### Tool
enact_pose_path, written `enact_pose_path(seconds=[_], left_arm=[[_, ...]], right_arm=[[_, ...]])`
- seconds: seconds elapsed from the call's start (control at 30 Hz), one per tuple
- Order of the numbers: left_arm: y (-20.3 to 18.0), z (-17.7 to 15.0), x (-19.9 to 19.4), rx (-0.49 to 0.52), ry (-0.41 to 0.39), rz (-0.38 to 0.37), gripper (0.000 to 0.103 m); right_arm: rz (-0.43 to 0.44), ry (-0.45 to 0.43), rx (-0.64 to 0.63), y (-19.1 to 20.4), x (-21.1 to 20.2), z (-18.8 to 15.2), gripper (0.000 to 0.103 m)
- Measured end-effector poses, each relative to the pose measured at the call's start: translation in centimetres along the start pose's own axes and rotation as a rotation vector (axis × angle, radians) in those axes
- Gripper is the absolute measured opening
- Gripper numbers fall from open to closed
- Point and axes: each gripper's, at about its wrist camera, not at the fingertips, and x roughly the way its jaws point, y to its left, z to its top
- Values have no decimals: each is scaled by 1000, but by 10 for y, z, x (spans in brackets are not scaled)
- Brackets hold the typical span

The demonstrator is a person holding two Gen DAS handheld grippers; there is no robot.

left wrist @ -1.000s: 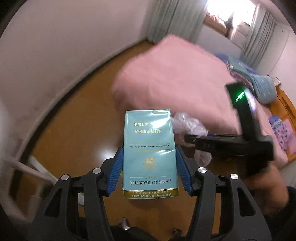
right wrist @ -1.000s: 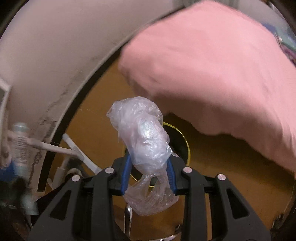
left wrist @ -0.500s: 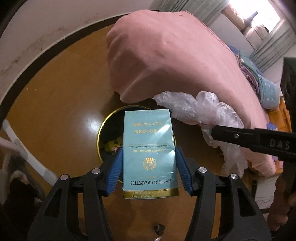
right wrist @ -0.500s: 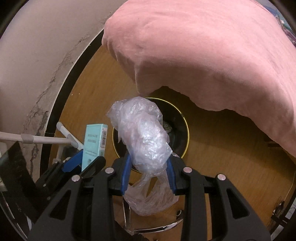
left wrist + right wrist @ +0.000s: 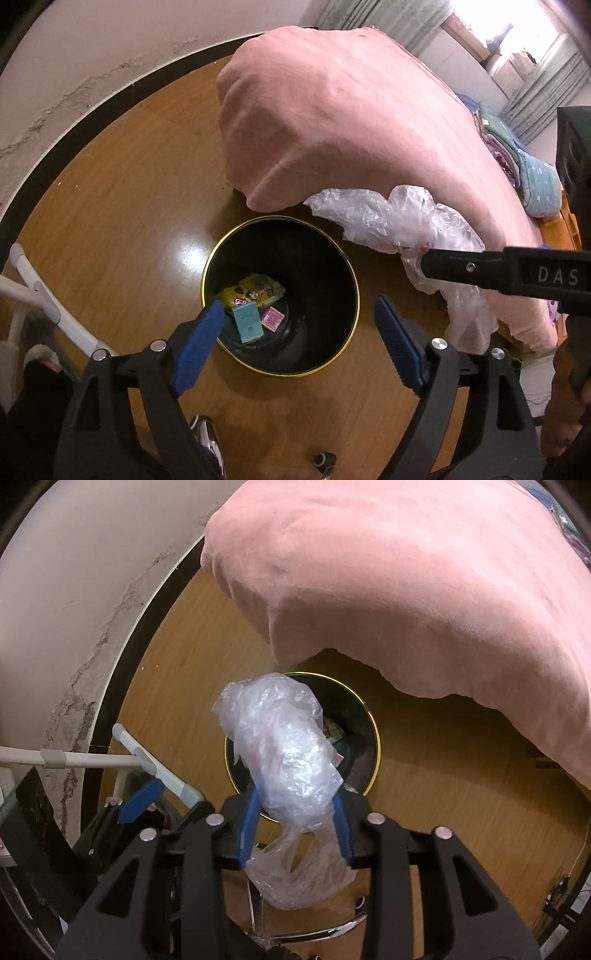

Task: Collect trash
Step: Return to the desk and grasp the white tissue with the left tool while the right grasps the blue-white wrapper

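Left gripper (image 5: pixel 297 332) is hovering spread apart above the bin (image 5: pixel 334 243) where the cigarette pack (image 5: pixel 248 325) is lying, while right gripper (image 5: pixel 295 812) is clamping the plastic wrap (image 5: pixel 284 753), not yet dropped.

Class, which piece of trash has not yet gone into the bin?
The crumpled plastic bag: the right gripper grips it, unlike the packets in the bin.

A home bedroom: a bed under a pink blanket (image 5: pixel 351 122), folded clothes (image 5: pixel 524 166) piled on it, grey window curtains (image 5: pixel 373 14), glossy wooden floor (image 5: pixel 122 206).
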Motion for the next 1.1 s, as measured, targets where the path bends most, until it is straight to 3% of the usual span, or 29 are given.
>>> enact_pose_path(seconds=[0.07, 0.1, 0.4, 0.53, 0.67, 0.8, 0.97, 1.03, 1.1], left_arm=[[3, -1, -4, -11, -8, -3, 85], [3, -2, -5, -15, -10, -2, 86], [-6, -15, -37, 7, -70, 45, 91], [-25, -29, -90, 80, -134, 75, 92], [-40, -38, -167, 140, -219, 106, 92], [-38, -52, -259, 163, -300, 162, 93], [10, -83, -371, 128, -329, 366, 93], [46, -102, -413, 50, -361, 485, 95], [88, -127, -450, -65, -373, 548, 95]], right_arm=[[-1, -8, -4, 2, -1, 0, 66], [-2, -18, -7, 2, -3, 1, 69], [-13, -97, -25, 9, -24, 2, 77], [-34, -195, -72, 22, -53, 2, 79], [-16, -309, -124, 48, -91, -4, 80], [78, -423, -246, 106, -139, -21, 81], [273, -431, -479, 216, -179, -58, 84], [329, -417, -589, 264, -188, -77, 84], [408, -378, -735, 322, -194, -105, 84]])
